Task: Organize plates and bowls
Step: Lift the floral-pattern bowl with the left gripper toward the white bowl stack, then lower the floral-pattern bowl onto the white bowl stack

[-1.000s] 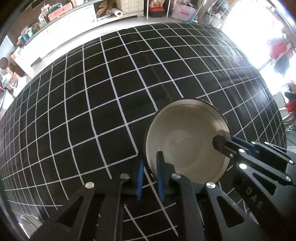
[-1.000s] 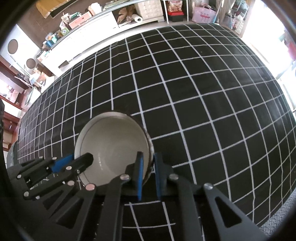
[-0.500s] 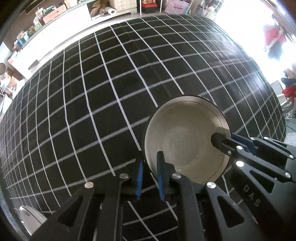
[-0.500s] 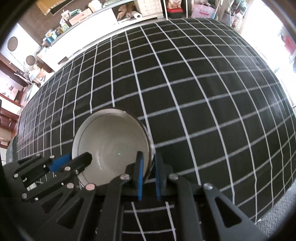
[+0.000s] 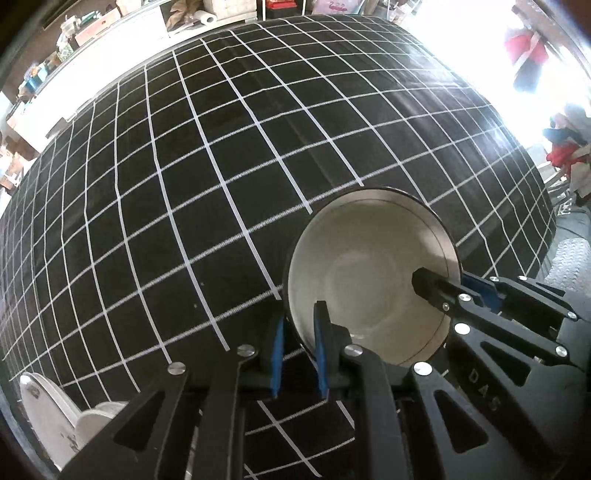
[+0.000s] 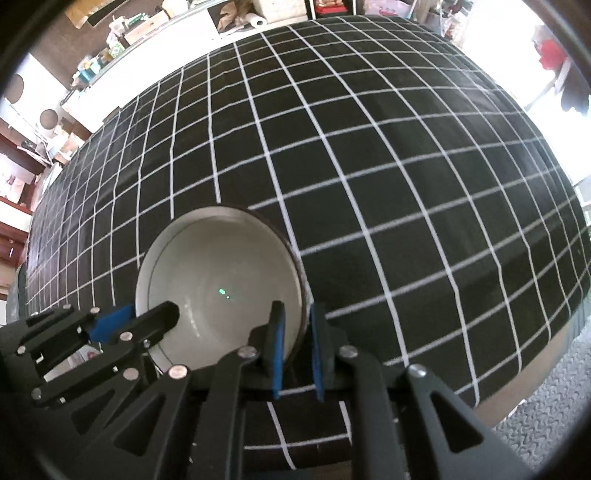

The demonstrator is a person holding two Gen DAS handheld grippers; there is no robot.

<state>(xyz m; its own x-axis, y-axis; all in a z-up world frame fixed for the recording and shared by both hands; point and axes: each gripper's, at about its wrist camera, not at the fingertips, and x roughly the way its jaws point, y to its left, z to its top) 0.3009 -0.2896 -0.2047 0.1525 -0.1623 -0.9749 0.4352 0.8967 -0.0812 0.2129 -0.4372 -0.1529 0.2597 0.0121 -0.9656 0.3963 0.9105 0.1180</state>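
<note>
Left tongs (image 5: 298,354): blue-padded jaws closed down on the near-left rim of the round bowl, white inside with a dark outer wall and apparently glazed ceramic (image 5: 369,280); one pad sits inside the wall, the other outside. Right tongs (image 6: 297,350): likewise clamped, on the opposite rim of the same bowl (image 6: 221,291), one pad inside, one outside. Each tool's black linkage shows in the other's view, reaching in over the rim from the far side.

Bowl position: carried between the two tongs, mouth up and roughly level, above the black cloth with a white grid (image 5: 221,184) that covers the worktop. Whether its base is clear of the cloth cannot be confirmed; the underside is hidden in both views.

Surroundings: white plates (image 5: 48,417) appear at the lower-left edge of the left view, partly cut off; probably the stacking point, though that is a judgement. Cluttered shelves (image 6: 122,26) line the far side of the room.

Risks noted:
- Both grips are thin pinches on a smooth, curved rim. If the hands drift apart or twist unevenly, one pad could slide off and the bowl would swing from the other.
- A hard set-down onto the plates could chip either item.
- Dragging the base low could snag and ruck the cloth.
</note>
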